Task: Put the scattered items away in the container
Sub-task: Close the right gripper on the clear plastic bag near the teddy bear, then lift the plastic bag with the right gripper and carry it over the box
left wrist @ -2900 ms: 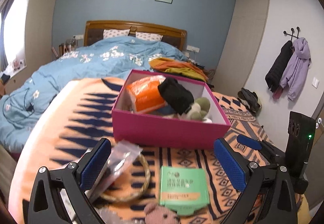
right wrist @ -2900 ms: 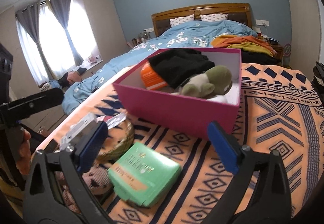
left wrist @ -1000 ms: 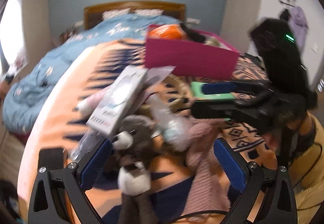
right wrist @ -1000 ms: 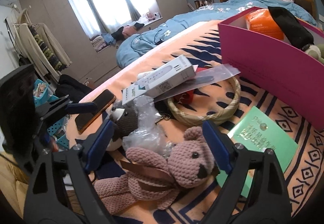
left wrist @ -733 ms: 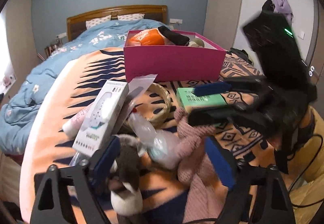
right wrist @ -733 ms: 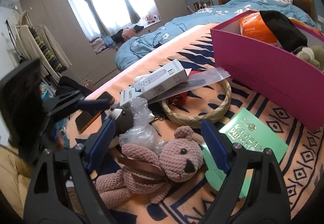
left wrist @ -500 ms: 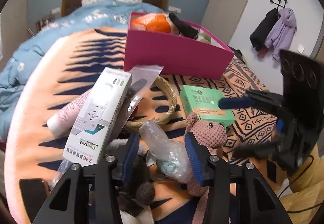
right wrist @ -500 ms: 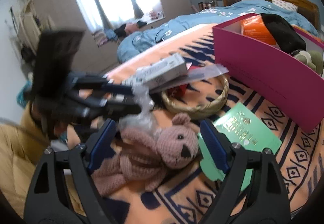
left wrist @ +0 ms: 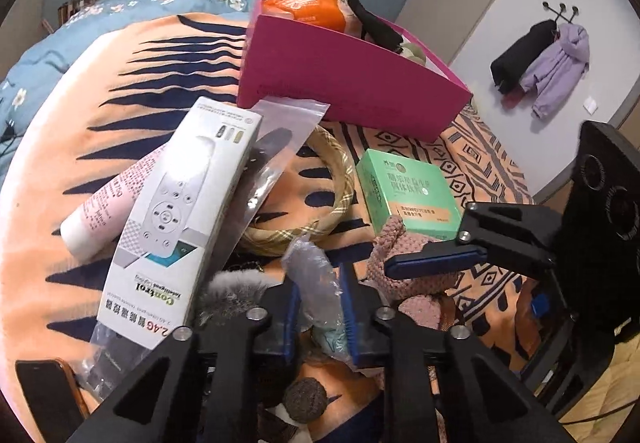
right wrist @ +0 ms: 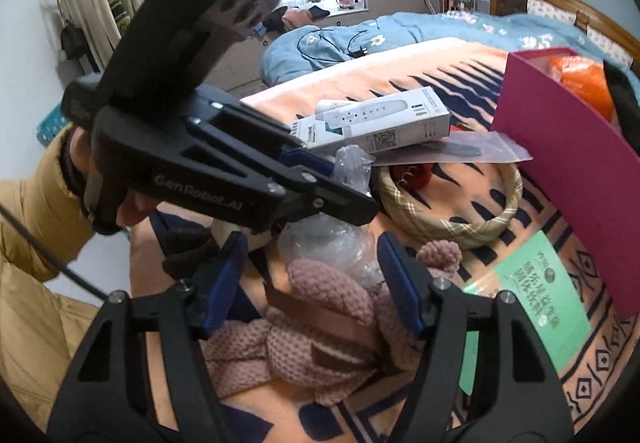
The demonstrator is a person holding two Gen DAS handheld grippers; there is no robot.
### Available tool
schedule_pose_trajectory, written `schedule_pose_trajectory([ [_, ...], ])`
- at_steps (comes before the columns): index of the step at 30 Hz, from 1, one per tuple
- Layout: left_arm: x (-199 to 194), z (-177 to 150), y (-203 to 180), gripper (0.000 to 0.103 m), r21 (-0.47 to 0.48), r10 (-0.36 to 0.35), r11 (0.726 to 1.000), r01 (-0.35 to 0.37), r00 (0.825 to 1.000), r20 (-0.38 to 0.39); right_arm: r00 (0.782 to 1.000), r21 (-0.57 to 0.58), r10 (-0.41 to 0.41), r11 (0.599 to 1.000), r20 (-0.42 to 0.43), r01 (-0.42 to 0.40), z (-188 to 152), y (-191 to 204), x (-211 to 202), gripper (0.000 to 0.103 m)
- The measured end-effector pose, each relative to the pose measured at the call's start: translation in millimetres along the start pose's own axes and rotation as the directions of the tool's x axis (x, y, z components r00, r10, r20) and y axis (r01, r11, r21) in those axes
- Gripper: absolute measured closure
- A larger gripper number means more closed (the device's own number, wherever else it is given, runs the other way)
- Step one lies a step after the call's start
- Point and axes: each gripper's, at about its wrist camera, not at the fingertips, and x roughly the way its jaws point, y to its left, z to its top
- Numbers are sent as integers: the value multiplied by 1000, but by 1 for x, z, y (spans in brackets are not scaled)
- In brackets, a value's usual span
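Note:
A pink box (left wrist: 344,83) holds an orange pack, a black cloth and a green plush. My left gripper (left wrist: 318,317) is shut on a crumpled clear plastic bag (left wrist: 316,283), which also shows in the right wrist view (right wrist: 328,239). My right gripper (right wrist: 312,283) is closing around the pink knitted teddy bear (right wrist: 320,307), its jaws on either side of it. The right gripper's fingers (left wrist: 436,263) show in the left wrist view over the bear (left wrist: 400,243). The left gripper (right wrist: 320,171) shows in the right wrist view.
On the orange patterned blanket lie a white remote-control box (left wrist: 180,219), a pink tube (left wrist: 100,207), a zip bag (left wrist: 276,151), a woven ring basket (left wrist: 320,199), a green box (left wrist: 408,191), a grey plush (left wrist: 228,291) and a phone (left wrist: 44,383). A blue bed stands behind.
Both grippers moved from the pink box down to the pile. My left gripper has shut on the plastic bag. My right gripper has narrowed around the pink bear.

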Motion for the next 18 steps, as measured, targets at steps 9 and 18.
schedule_pose_trajectory([
  [9,-4,-2,6,93,-27,-24,999,24,1000,17,996,14,-16,1000,-86,17,8,-7,27,60],
  [18,-9,1,1,93,-19,-40,999,41,999,27,997,-2,-50,999,-63,50,5,-5,18,71],
])
